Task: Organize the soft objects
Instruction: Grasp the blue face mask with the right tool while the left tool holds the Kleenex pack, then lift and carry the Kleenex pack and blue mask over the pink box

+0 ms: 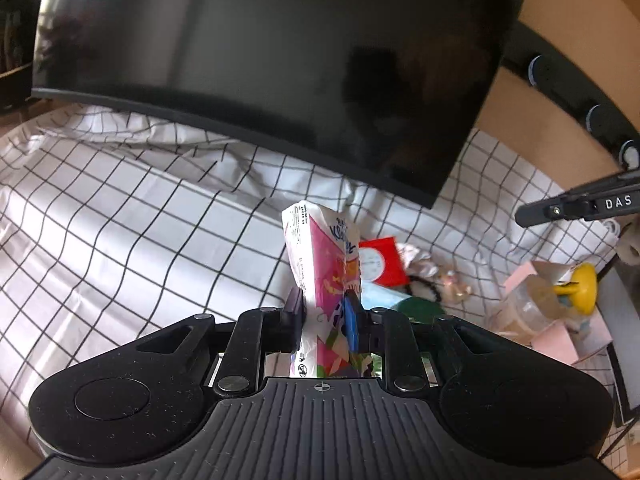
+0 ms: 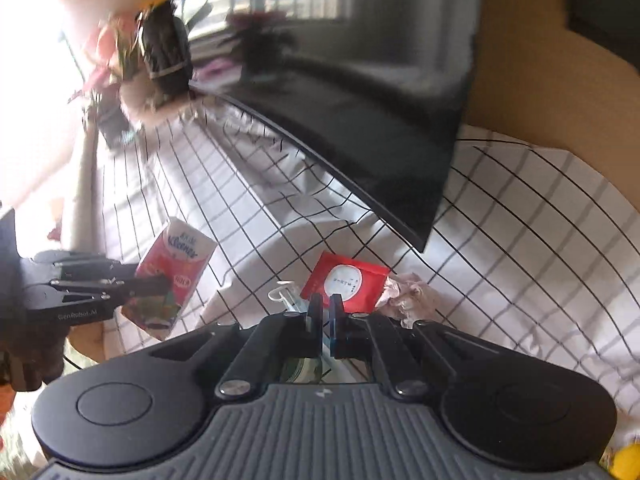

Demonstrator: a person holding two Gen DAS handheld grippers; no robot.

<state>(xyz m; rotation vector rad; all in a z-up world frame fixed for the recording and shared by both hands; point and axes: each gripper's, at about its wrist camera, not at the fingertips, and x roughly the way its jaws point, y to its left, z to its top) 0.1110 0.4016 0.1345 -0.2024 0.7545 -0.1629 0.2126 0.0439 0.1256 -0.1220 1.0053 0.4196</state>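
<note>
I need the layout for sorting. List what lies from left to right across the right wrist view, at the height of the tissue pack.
Left gripper → tissue pack → red packet → crumpled tissue → bare checked cloth.

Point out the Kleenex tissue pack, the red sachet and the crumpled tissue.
Kleenex tissue pack point(image 2: 176, 270), right wrist view, printed front face.
Red sachet point(image 2: 344, 280), right wrist view, white round label.
Crumpled tissue point(image 2: 412, 294), right wrist view, middle folds.

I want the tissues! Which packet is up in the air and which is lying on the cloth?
The pink Kleenex packet is up, pinched in the left gripper. The red packet with the white circle lies flat on the checked cloth.
</note>
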